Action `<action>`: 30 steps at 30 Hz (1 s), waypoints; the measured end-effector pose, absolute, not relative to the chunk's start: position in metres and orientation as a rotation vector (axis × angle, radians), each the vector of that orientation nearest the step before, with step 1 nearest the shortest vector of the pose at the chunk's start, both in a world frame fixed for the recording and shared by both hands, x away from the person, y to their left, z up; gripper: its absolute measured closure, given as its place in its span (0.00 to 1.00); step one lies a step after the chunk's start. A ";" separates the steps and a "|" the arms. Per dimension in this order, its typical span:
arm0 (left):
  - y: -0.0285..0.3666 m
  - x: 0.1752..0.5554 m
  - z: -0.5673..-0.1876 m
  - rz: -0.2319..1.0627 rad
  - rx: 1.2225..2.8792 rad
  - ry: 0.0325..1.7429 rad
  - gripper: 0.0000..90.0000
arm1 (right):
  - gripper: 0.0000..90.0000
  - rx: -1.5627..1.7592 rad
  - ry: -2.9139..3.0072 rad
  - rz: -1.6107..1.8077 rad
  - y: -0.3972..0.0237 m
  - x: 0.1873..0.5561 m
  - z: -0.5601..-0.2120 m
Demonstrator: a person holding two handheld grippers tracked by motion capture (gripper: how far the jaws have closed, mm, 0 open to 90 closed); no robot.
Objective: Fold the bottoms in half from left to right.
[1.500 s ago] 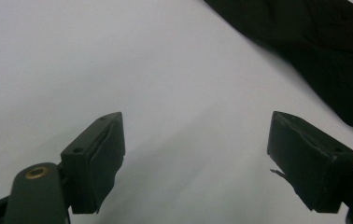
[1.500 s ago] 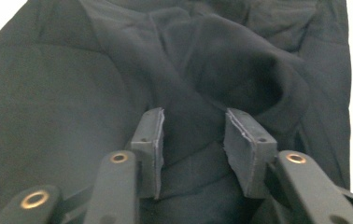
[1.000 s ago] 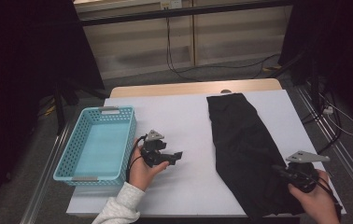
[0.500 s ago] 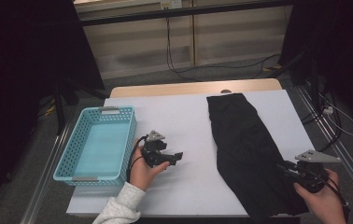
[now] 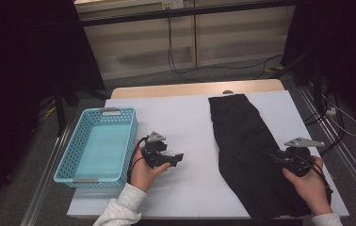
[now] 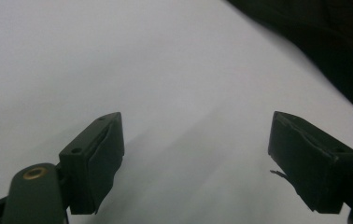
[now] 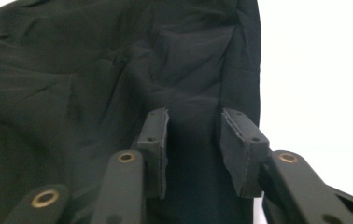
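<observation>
A long black cloth (image 5: pixel 242 136) lies lengthwise on the right half of the white table (image 5: pixel 181 117). My right gripper (image 5: pixel 276 157) is low over the cloth's right side near the front. In the right gripper view the right gripper (image 7: pixel 195 140) has a narrow gap between its jaws, which have just been closing; dark cloth (image 7: pixel 95 70) lies in the gap and the pads do not press on it. My left gripper (image 5: pixel 178 157) hovers over bare table left of the cloth. The left gripper (image 6: pixel 195 163) stands wide open with nothing between its fingers, and the cloth (image 6: pixel 333 42) is in the far corner.
A light blue plastic basket (image 5: pixel 65 160) stands at the table's left side, with nothing in it. Bare white table lies between the basket and the cloth. Cables run on the floor beyond the table's far edge.
The right hand first slid toward the table's right edge, then moved farther from the person along the cloth. The left hand has stayed put.
</observation>
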State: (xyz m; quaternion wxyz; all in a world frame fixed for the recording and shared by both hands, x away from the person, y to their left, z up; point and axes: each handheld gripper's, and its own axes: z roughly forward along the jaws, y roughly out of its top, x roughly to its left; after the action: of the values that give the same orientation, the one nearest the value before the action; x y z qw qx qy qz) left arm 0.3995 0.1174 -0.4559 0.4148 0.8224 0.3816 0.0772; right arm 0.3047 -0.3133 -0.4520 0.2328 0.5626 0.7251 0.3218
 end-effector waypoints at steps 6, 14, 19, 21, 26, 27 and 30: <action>0.120 0.400 -0.454 0.200 2.061 0.959 0.20 | 1.00 1.583 2.018 0.911 -0.317 0.313 -0.458; 0.123 0.400 -0.453 0.214 2.061 0.959 0.20 | 1.00 1.545 1.941 0.886 -0.333 0.306 -0.444; 0.121 0.399 -0.453 0.212 2.057 0.961 0.20 | 1.00 1.559 1.939 0.846 -0.338 0.307 -0.452; 0.121 0.399 -0.453 0.209 2.061 0.960 0.20 | 0.98 1.568 1.946 0.828 -0.339 0.307 -0.454; 0.121 0.399 -0.453 0.207 2.061 0.962 0.20 | 0.77 1.545 1.937 0.855 -0.334 0.311 -0.448; 0.122 0.399 -0.453 0.204 2.060 0.962 0.20 | 0.74 1.542 1.925 0.850 -0.333 0.312 -0.447; 0.122 0.399 -0.452 0.205 2.060 0.961 0.20 | 0.64 1.531 1.917 0.858 -0.327 0.318 -0.444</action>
State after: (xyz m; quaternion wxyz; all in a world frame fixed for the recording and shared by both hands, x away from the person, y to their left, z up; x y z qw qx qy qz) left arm 0.3993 0.1223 -0.4525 0.4165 0.8205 0.3829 0.0818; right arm 0.3179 -0.3270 -0.4442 0.2680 0.5676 0.7106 0.3179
